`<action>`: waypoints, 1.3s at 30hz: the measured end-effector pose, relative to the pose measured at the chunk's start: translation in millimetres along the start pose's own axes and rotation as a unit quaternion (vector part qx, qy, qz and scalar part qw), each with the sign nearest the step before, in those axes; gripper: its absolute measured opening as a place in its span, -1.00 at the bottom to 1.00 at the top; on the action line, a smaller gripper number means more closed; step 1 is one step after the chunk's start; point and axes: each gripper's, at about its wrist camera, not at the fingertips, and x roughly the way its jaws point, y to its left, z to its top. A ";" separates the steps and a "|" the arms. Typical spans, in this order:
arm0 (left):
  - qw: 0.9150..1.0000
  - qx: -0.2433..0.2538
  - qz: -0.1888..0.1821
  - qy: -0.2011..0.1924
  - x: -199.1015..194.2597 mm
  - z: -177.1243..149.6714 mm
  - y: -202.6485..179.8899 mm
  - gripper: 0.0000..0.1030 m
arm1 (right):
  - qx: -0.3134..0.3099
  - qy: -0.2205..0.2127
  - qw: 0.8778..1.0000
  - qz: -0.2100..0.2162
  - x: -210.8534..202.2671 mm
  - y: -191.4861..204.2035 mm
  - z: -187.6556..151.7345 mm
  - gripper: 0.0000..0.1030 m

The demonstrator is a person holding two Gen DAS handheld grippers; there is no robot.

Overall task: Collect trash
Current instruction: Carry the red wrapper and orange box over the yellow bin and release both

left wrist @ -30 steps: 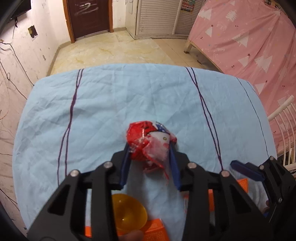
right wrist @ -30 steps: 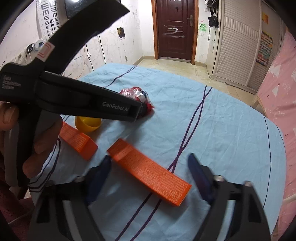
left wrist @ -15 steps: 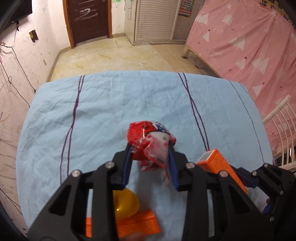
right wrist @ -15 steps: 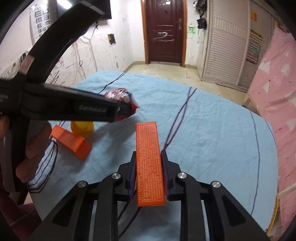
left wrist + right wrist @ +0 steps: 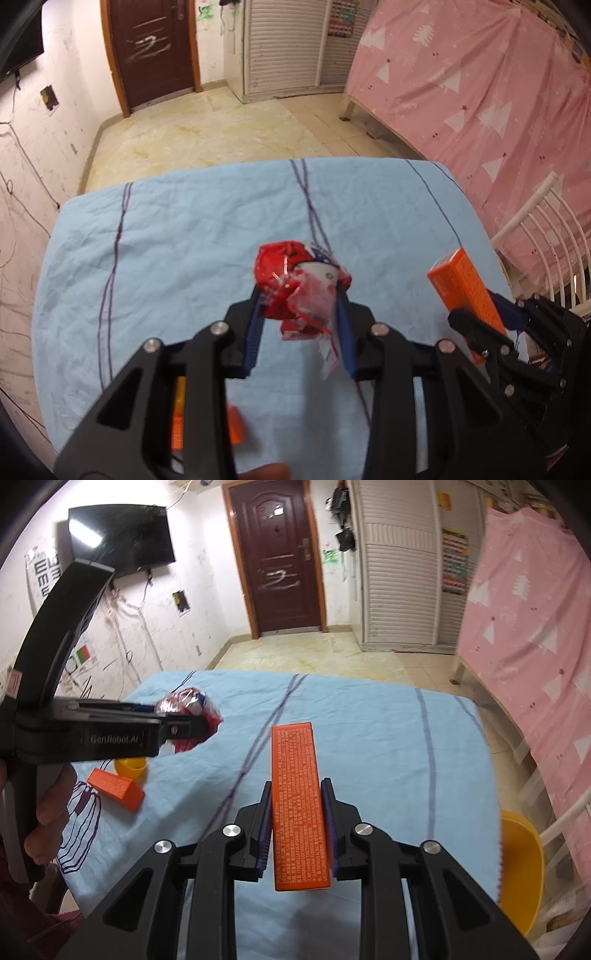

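Note:
A crumpled red and white wrapper (image 5: 284,273) hangs above the blue-clothed table (image 5: 177,236), with my left gripper (image 5: 300,295) shut on it. From the right wrist view the same wrapper (image 5: 184,701) shows at the tip of the left gripper (image 5: 192,725), which a hand holds at the left. My right gripper (image 5: 297,786) is shut on a long orange box (image 5: 295,805), held lengthwise off the cloth. In the left wrist view that orange box (image 5: 461,284) sticks up from the right gripper (image 5: 495,314) at the right edge.
A second orange box (image 5: 114,784) and a small yellow cup (image 5: 130,767) lie on the table (image 5: 388,738) near its left front. A yellow tub (image 5: 521,853) sits low past the right edge, by a white chair back (image 5: 546,229). A pink-covered bed stands beyond.
My right gripper closed on the long orange box and lifted it off the cloth. Both grippers rose, the left one carrying the wrapper with its grip unchanged.

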 end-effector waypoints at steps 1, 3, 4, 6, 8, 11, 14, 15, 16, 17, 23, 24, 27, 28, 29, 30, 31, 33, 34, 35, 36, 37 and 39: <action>1.000 0.005 -0.001 0.000 0.2 0.4 -5.9 -0.35 | 0.004 -0.002 1.000 -0.002 -0.6 -5.0 1.0 -0.65; 1.000 0.014 -0.005 0.001 0.9 1.4 -19.3 -0.35 | 0.017 -0.008 1.000 -0.009 -6.9 -16.8 0.0 -0.65; 1.000 0.021 -0.006 0.000 1.2 2.0 -27.4 -0.35 | 0.022 -0.011 1.000 -0.011 -6.9 -24.2 -0.8 -0.65; 1.000 0.030 -0.007 0.001 2.2 2.8 -40.0 -0.35 | 0.032 -0.016 0.999 -0.017 -12.5 -35.6 -4.7 -0.65; 0.999 0.040 -0.008 0.002 3.7 3.8 -53.4 -0.35 | 0.043 -0.023 0.999 -0.021 -19.8 -49.1 -9.6 -0.65; 0.999 0.052 -0.009 0.004 5.6 3.3 -71.5 -0.35 | 0.058 -0.032 0.997 -0.028 -30.5 -65.4 -16.4 -0.65; 0.998 0.067 -0.010 0.005 7.1 2.9 -90.1 -0.35 | 0.073 -0.042 0.996 -0.033 -39.7 -84.3 -23.8 -0.65; 0.997 0.071 -0.011 0.006 7.8 2.7 -96.4 -0.35 | 0.079 -0.046 0.995 -0.035 -44.1 -91.4 -27.8 -0.65; 0.997 0.076 -0.011 0.006 8.5 2.6 -102.2 -0.35 | 0.083 -0.048 0.995 -0.037 -47.2 -96.9 -30.3 -0.65; 0.997 0.081 -0.011 0.007 9.6 2.4 -109.3 -0.35 | 0.089 -0.051 0.994 -0.039 -50.6 -103.7 -33.0 -0.65; 0.994 0.103 -0.021 0.013 17.6 1.0 -149.8 -0.35 | 0.127 -0.065 0.988 -0.057 -65.6 -144.9 -52.4 -0.65; 0.994 0.105 -0.026 0.016 20.0 1.0 -157.5 -0.35 | 0.134 -0.066 0.987 -0.059 -67.9 -151.2 -55.9 -0.65; 0.993 0.114 -0.036 0.024 27.5 -0.2 -177.6 -0.35 | 0.157 -0.073 0.983 -0.069 -75.1 -171.9 -66.5 -0.65; 0.992 0.118 -0.038 0.026 29.1 -0.9 -184.4 -0.35 | 0.164 -0.075 0.981 -0.071 -77.9 -179.5 -70.6 -0.65; 0.991 0.123 -0.040 0.028 31.5 -1.5 -193.5 -0.35 | 0.170 -0.076 0.980 -0.074 -79.3 -185.2 -73.0 -0.65; 0.991 0.127 -0.042 0.029 33.6 -1.7 -199.8 -0.35 | 0.177 -0.079 0.978 -0.077 -82.4 -192.3 -76.9 -0.65; 0.990 0.131 -0.043 0.030 35.5 -1.9 -205.9 -0.35 | 0.182 -0.080 0.977 -0.079 -84.3 -196.6 -79.8 -0.65; 0.989 0.138 -0.048 0.033 40.3 -2.6 -219.7 -0.35 | 0.193 -0.085 0.974 -0.082 -89.1 -205.5 -85.8 -0.65; 0.988 0.140 -0.051 0.036 43.1 -1.6 -226.0 -0.35 | 0.196 -0.087 0.973 -0.084 -91.3 -208.3 -88.7 -0.65; 0.987 0.143 -0.056 0.039 47.2 -1.6 -234.1 -0.35 | 0.199 -0.088 0.972 -0.086 -93.2 -211.7 -91.1 -0.65; 0.987 0.145 -0.058 0.042 49.7 -2.2 -240.0 -0.35 | 0.205 -0.091 0.971 -0.088 -95.8 -217.1 -94.5 -0.65; 0.986 0.147 -0.059 0.043 52.0 -3.1 -246.6 -0.35 | 0.209 -0.092 0.970 -0.089 -96.1 -218.1 -95.3 -0.65; 0.985 0.157 -0.060 0.046 57.9 -5.2 -259.9 -0.35 | 0.217 -0.095 0.967 -0.090 -97.9 -225.0 -98.5 -0.65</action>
